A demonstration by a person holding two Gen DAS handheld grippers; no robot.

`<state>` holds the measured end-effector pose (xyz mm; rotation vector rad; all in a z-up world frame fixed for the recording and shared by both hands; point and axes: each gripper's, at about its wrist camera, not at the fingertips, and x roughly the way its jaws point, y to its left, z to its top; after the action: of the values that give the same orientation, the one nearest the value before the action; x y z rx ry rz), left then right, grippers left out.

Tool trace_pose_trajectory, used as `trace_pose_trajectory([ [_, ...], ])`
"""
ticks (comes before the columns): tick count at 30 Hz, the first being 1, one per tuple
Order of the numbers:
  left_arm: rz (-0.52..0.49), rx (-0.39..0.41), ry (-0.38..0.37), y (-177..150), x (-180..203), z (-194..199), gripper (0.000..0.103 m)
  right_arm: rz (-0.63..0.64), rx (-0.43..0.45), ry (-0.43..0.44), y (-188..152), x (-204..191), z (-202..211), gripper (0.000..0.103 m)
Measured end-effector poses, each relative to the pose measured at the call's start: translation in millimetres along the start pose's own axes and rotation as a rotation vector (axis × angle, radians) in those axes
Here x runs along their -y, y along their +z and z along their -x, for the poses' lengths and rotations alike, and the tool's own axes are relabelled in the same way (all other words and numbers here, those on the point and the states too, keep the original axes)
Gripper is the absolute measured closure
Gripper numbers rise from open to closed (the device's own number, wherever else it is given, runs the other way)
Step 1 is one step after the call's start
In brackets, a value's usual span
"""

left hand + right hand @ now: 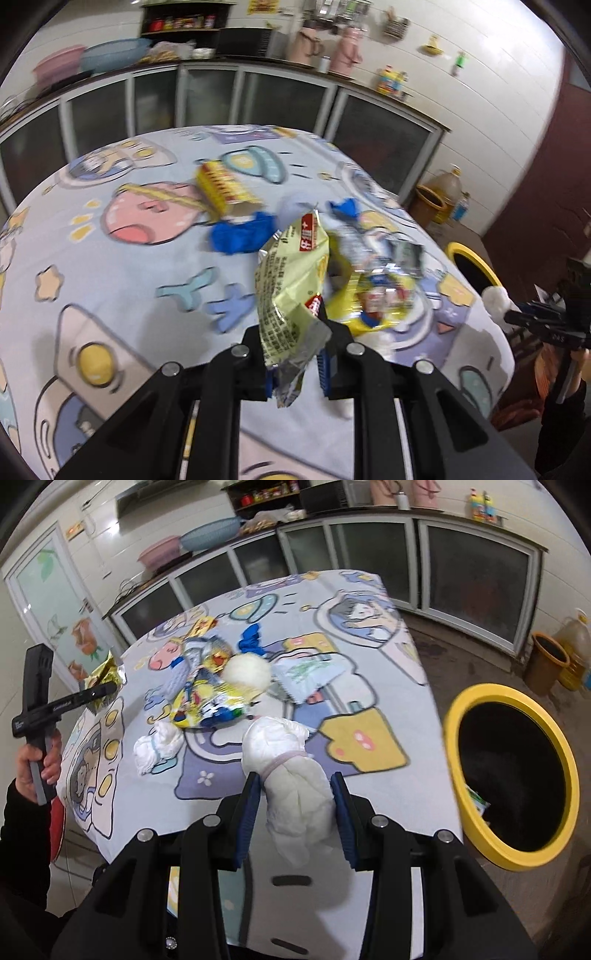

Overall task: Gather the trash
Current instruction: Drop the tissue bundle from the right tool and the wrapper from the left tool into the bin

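Cartoon-printed cloth covers the worktop [369, 738] of a tiled kitchen lined with glass-door cabinets [207, 96], where litter lies strewn across the middle. Over it, the left hand-held gripper [295, 354] has its jaws pressed together on the lower end of a pale green snack wrapper [291, 280], which stands up crumpled above the cloth. Beyond it on the cloth lie a yellow carton [225, 184], a wad of blue plastic [242, 232] and a yellow printed bag [373, 291].

The right hand-held gripper [295, 808], held near the worktop's edge, pinches a rolled white bundle [291, 775] bound with a pale band, its blue pads pressing on both sides. A second white bundle [159, 747], a white ball of tissue [247, 672] and a pale printed packet [314, 672] rest on the cloth farther in. A yellow-rimmed bin [513, 775] stands on the floor just beside the worktop, to the right, with a scrap of packaging visible inside.
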<state>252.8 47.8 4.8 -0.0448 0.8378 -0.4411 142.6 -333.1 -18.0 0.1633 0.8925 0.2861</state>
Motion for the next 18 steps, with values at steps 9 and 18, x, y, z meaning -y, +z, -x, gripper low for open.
trace_pose_trajectory([
  [9, -0.130, -0.035, -0.123, 24, 91, -33, 0.087, -0.098, 0.068, -0.059, -8, 50, 32, 0.065],
  [18, -0.279, -0.095, -0.261, 42, 197, -83, 0.087, -0.244, 0.123, -0.176, -18, 120, 58, 0.065],
])
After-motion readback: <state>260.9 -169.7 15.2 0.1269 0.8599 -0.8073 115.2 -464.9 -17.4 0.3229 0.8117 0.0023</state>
